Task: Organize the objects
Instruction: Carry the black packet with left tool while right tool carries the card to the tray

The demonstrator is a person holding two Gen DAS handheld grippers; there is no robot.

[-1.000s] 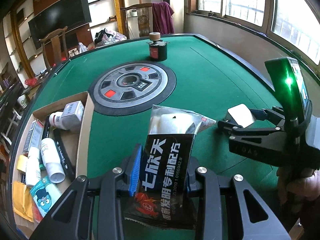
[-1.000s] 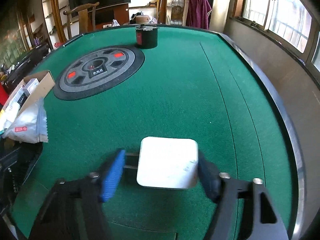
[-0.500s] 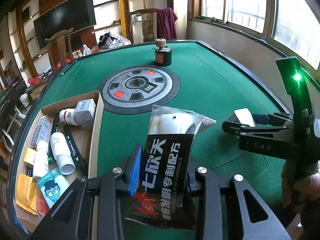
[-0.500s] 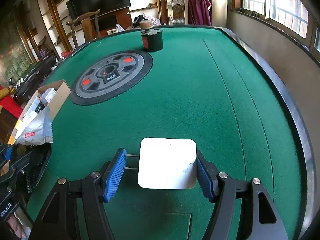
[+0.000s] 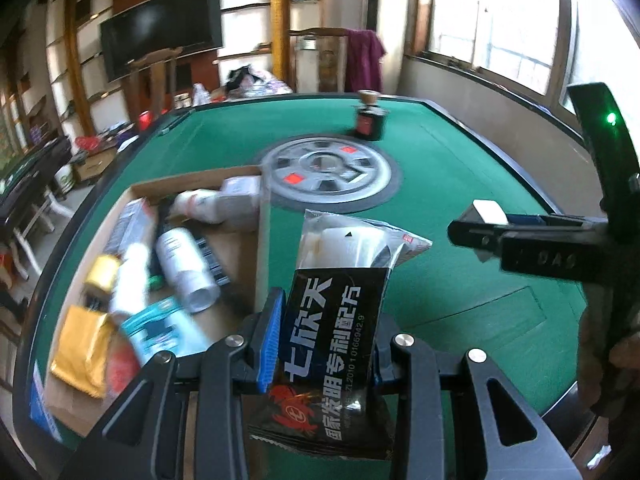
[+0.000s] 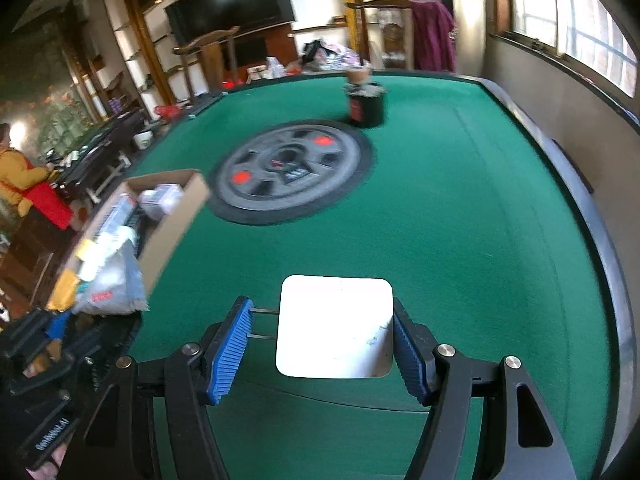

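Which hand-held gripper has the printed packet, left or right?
The left hand-held gripper: shut on the black printed packet. The right hand-held gripper carries a plain white square block instead.

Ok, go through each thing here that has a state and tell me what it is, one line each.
Left tool: shut on the black snack packet.
Black snack packet: held upright, off the table.
Right tool: shut on the white box.
White box: held off the felt.
Cardboard box: open-topped, partly filled with bottles and packets.
Black jar: upright on the table, cork on top.
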